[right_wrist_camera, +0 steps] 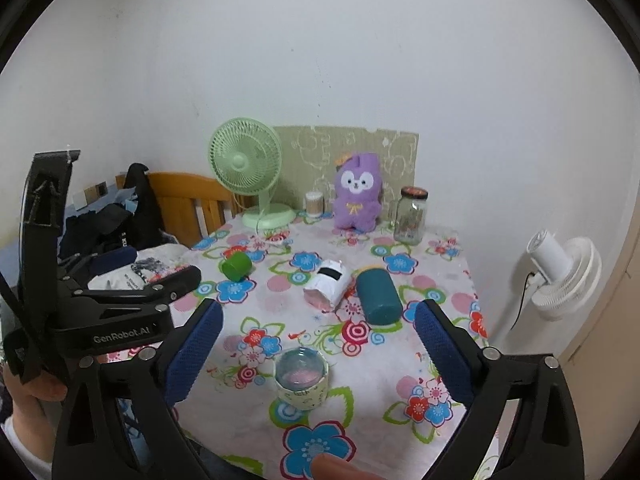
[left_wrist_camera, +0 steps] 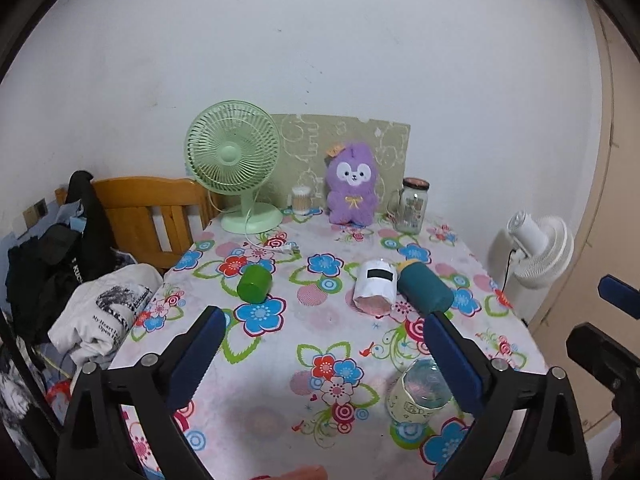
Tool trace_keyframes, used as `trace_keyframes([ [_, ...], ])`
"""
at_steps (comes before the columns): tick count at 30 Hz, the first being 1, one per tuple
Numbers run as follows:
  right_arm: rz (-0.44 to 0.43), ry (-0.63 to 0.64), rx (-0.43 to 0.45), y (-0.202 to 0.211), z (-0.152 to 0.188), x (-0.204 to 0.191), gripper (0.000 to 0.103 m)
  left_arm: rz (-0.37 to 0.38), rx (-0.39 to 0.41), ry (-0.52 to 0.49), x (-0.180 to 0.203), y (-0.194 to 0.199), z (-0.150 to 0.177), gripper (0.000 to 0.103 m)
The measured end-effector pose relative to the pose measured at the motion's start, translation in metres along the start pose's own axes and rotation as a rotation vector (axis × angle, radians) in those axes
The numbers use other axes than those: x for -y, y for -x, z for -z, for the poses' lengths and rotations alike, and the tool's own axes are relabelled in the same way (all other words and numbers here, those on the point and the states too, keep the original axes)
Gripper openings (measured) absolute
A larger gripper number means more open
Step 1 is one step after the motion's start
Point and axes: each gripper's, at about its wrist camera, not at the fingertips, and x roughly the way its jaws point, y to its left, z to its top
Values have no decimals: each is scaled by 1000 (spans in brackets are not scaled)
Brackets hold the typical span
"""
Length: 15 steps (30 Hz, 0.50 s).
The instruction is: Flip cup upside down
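A small clear glass cup point(right_wrist_camera: 302, 378) with a pale green printed band stands upside down on the floral tablecloth near the front edge; it also shows in the left wrist view point(left_wrist_camera: 420, 394). My right gripper point(right_wrist_camera: 318, 322) is open and empty, its blue pads either side of and above the cup. My left gripper point(left_wrist_camera: 324, 322) is open and empty, the cup beside its right pad. Three cups lie on their sides farther back: green point(right_wrist_camera: 237, 266), white point(right_wrist_camera: 330, 286) and teal point(right_wrist_camera: 378, 298).
At the back of the table point(right_wrist_camera: 448, 280) stand a green desk fan point(right_wrist_camera: 250, 174), a purple plush point(right_wrist_camera: 356, 196), a glass jar point(right_wrist_camera: 410, 216) and a swab pot point(right_wrist_camera: 314, 203). A wooden chair point(left_wrist_camera: 148, 216) with clothes is left; a white fan point(right_wrist_camera: 564, 268) is right.
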Motion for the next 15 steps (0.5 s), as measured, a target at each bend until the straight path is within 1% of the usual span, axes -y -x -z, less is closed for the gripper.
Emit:
trace_keyframes([
  [2, 9, 13, 15, 5, 0, -6, 103, -3, 12, 17, -1, 5, 2, 103],
  [6, 24, 35, 35, 13, 3, -16, 103, -23, 26, 17, -1, 14, 4, 103],
  [11, 18, 9, 23, 13, 7, -11, 103, -49, 47, 5, 1, 22, 6, 103],
  [15, 19, -20, 16, 12, 8, -4, 103, -56, 45, 4, 2, 23, 6, 103],
])
